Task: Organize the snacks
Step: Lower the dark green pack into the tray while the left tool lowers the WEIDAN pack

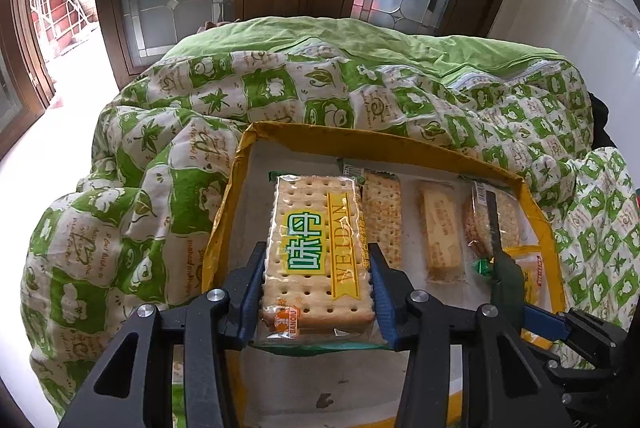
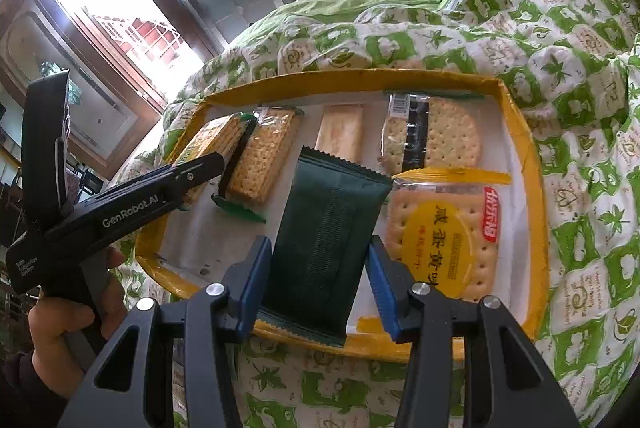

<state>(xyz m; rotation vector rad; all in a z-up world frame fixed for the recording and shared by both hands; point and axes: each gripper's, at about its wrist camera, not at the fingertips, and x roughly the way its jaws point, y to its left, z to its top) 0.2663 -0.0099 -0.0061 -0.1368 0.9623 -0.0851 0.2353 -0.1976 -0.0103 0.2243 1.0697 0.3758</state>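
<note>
The left tongs (image 1: 316,288) squeeze a pack of square crackers (image 1: 316,248) with green and yellow writing. It fills the middle of the left wrist picture and hangs over the left part of the yellow box (image 1: 352,142). The right tongs (image 2: 318,284) hold a dark green snack pack (image 2: 328,244) by its sides, in the middle of the right wrist picture, over the near part of the same box.

The box sits on a bed with a green and white quilt (image 2: 560,68). It has a white floor and low yellow walls.

Some snacks already lie in the box. In the right wrist picture, a row sits along the far wall: a pack of brown crackers (image 2: 266,152), a pale snack bar (image 2: 342,130) and a clear pack of round-edged crackers (image 2: 452,134). Lower right in that picture lies a cracker pack with a yellow circle label (image 2: 444,248).

So the job looks about half done. Four snacks are in, and the two packs in the tongs still need a spot. There is bare white floor in the near left part of the box. I cannot tell if more snacks wait outside the pictures.

A hand (image 2: 72,324) holding the left tool shows at the lower left of the right wrist picture.
</note>
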